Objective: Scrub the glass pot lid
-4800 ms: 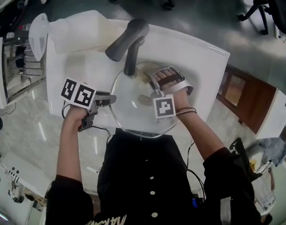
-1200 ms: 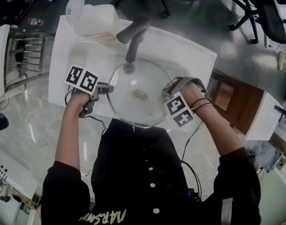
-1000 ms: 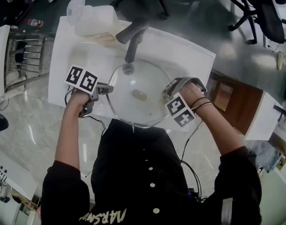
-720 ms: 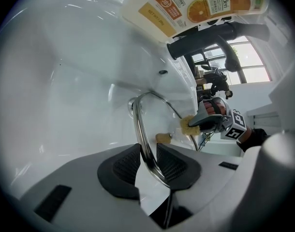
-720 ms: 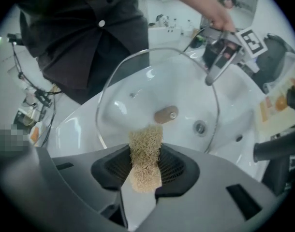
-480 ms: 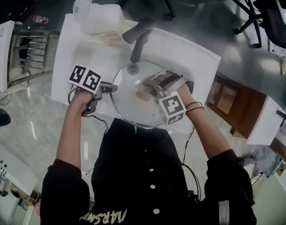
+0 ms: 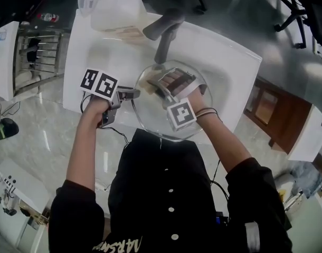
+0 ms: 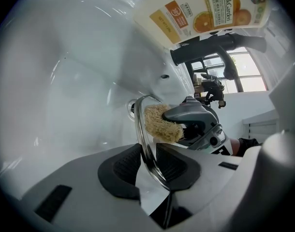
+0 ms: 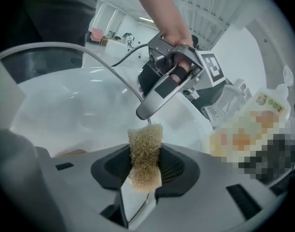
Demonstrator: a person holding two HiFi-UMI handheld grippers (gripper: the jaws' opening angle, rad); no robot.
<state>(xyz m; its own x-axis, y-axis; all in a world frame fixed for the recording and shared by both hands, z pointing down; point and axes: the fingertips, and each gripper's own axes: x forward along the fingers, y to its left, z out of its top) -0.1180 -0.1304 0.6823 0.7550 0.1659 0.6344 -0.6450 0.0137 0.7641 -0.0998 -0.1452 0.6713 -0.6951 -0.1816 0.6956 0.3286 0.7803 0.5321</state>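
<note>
L gripper (image 8: 148,164) pinches the lid (image 7: 150,124) by its left rim. In the left gripper view the metal rim runs btw the 2 dark pads, both pressing on it, and the jaws have just been closing a bit more on it. Lid is clear glass, held over the sink (image 7: 79,62) bowl, nearer the front edge than the back, w/ the faucet (image 7: 166,28) spout above its far side.

R gripper (image 9: 145,170) is clamped on a sponge (image 9: 145,151): tan, fibrous, upright btw the 2 pads, top end sticking out past them. In the head view R gripper lies across the lid's top, jaws pointing to the lid's left side, marker cube toward the person. Sponge end sits just beside L gripper, at the part of the rim it holds. It looks to be on the glass, but contact can't be told for sure.

Right gripper view shows the L hand (image 9: 179,74) wrapped round its handle, w/ a cable (image 9: 125,52) trailing off behind. Bottle (image 7: 116,12), white w/ an orange label, sits at the sink's back-left corner. Wire rack (image 7: 37,57) stands off the sink's left edge.
</note>
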